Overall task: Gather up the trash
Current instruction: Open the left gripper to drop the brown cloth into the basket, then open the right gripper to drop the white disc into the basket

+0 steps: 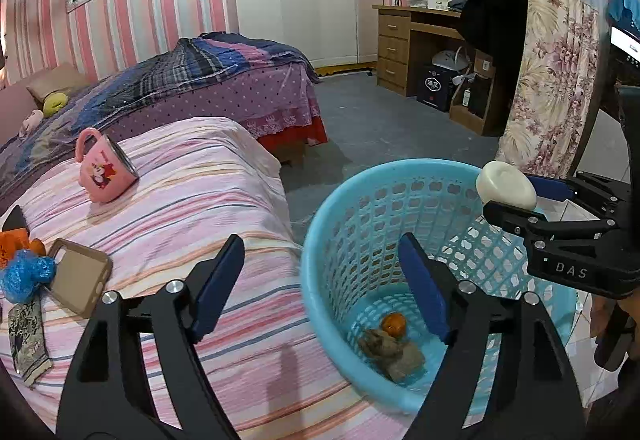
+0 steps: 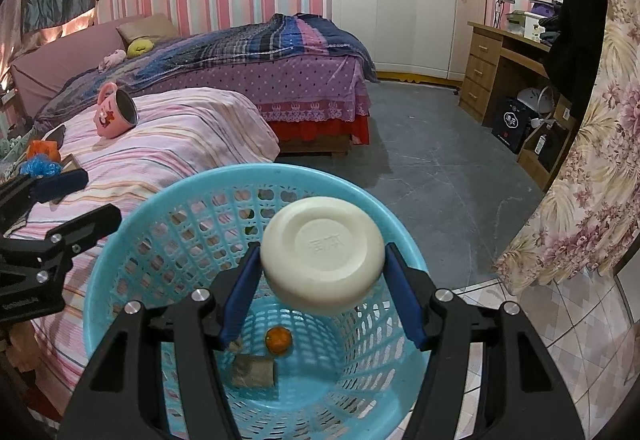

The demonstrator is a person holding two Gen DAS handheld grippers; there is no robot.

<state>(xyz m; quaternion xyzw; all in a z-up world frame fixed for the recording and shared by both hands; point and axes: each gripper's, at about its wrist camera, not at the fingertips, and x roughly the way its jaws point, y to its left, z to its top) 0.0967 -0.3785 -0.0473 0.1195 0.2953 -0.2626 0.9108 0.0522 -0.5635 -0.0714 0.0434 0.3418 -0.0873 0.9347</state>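
You are pinching the soap (image 2: 322, 254) in the right claw (image 2: 320, 292) above the basket (image 2: 120, 260), left claw (image 1: 320, 284) spread empty beside it; releasing off-centre is risking a rim bounce.

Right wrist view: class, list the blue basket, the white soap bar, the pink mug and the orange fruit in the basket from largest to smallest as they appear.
1. blue basket
2. white soap bar, though it is nearest the camera
3. pink mug
4. orange fruit
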